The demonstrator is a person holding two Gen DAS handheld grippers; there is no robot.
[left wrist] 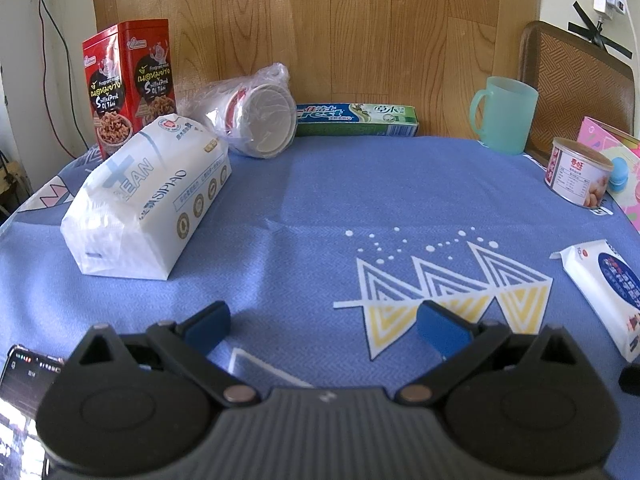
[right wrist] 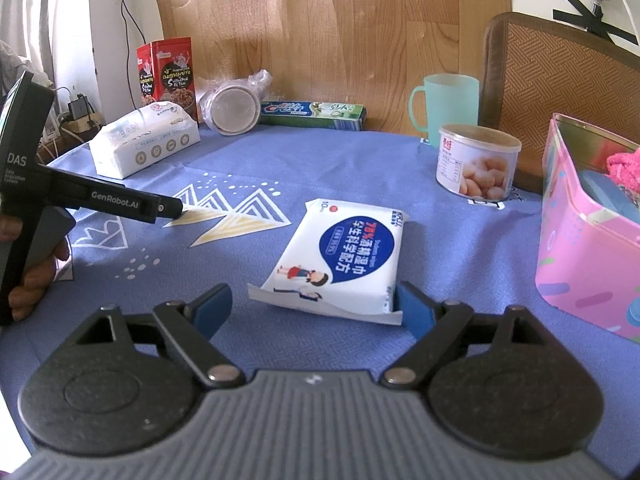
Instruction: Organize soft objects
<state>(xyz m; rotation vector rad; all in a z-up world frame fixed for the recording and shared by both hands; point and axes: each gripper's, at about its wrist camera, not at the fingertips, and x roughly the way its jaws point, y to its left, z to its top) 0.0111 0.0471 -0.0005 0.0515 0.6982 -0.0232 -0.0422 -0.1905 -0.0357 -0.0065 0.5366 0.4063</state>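
Spreading wide, right gripper [right wrist: 314,314] jaws empty, right pad just beside flat crinkly wet-wipe pack [right wrist: 340,258] at 12 o'clock, left gripper [left wrist: 326,322] equally splayed over woven blue tablecloth [left wrist: 320,184], soft tissue pack [left wrist: 148,200] at 10 o'clock, pink tin [right wrist: 580,240] at 2 o'clock.

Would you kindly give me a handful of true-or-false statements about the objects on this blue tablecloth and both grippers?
1. The wet wipes pack lies flat just ahead of the right gripper. True.
2. The green mug lies on its side. False: it stands upright.
3. The left gripper grips the tissue pack. False: it is open and empty.
4. The pink box is open on top. True.
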